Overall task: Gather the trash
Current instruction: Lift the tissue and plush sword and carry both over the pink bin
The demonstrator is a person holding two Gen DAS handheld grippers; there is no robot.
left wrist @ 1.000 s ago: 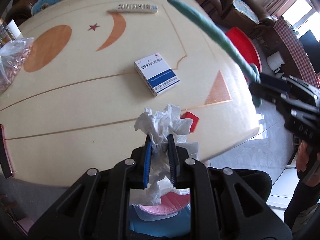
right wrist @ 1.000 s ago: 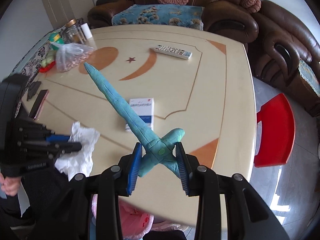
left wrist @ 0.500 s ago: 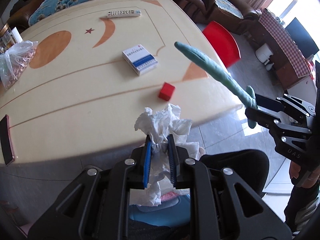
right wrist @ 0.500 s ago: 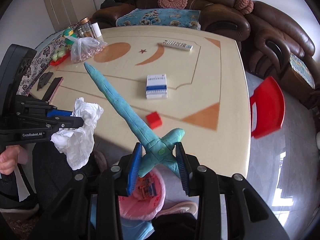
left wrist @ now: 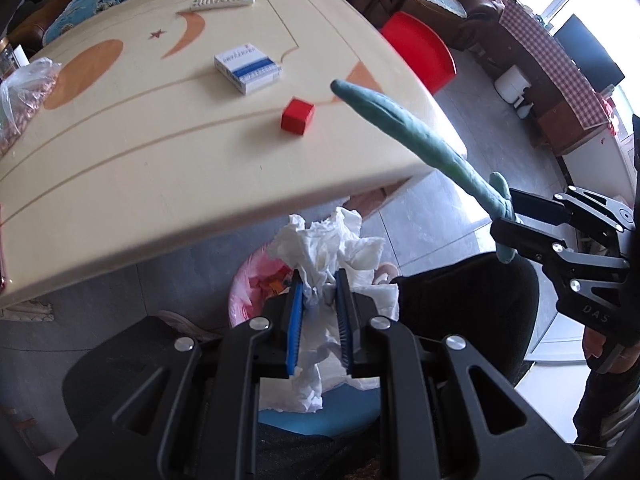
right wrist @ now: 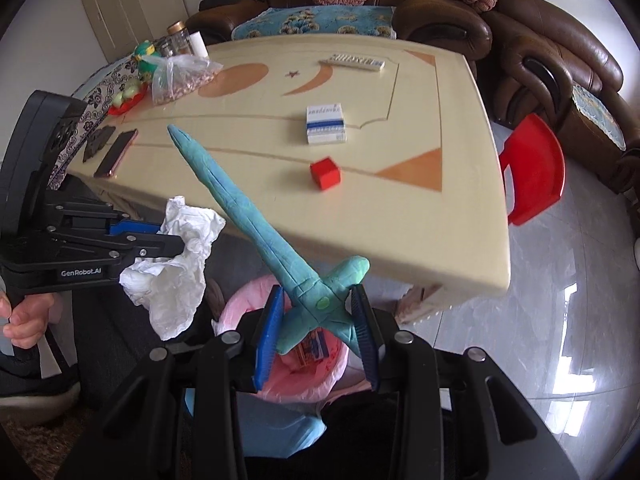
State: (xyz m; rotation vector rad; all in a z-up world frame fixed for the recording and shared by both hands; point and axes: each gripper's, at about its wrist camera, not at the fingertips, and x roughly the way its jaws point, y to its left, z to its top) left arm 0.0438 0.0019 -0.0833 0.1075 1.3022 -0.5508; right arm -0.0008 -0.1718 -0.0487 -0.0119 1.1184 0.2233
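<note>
My left gripper (left wrist: 318, 280) is shut on a crumpled white tissue (left wrist: 324, 244), held off the table's near edge above a bin lined with a pink bag (left wrist: 250, 284). From the right wrist view the same tissue (right wrist: 176, 264) hangs from the left gripper (right wrist: 176, 242) at the left. My right gripper (right wrist: 316, 300) is shut on the hilt of a teal plush sword (right wrist: 248, 216), whose blade points up over the table; the pink-lined bin (right wrist: 316, 380) lies just below it. In the left wrist view the sword (left wrist: 420, 144) juts from the right gripper (left wrist: 508, 224).
On the cream table (right wrist: 400, 216) lie a red cube (right wrist: 325, 173), a blue and white box (right wrist: 325, 123), a remote (right wrist: 354, 62), a phone (right wrist: 116, 152) and a bag of nuts (right wrist: 180, 78). A red stool (right wrist: 532, 168) stands on the tiled floor; brown sofas lie behind.
Both grippers have pulled back off the table's near edge with tissue and sword still held. The pink-lined bin has come into view below them, and the red cube is uncovered.
</note>
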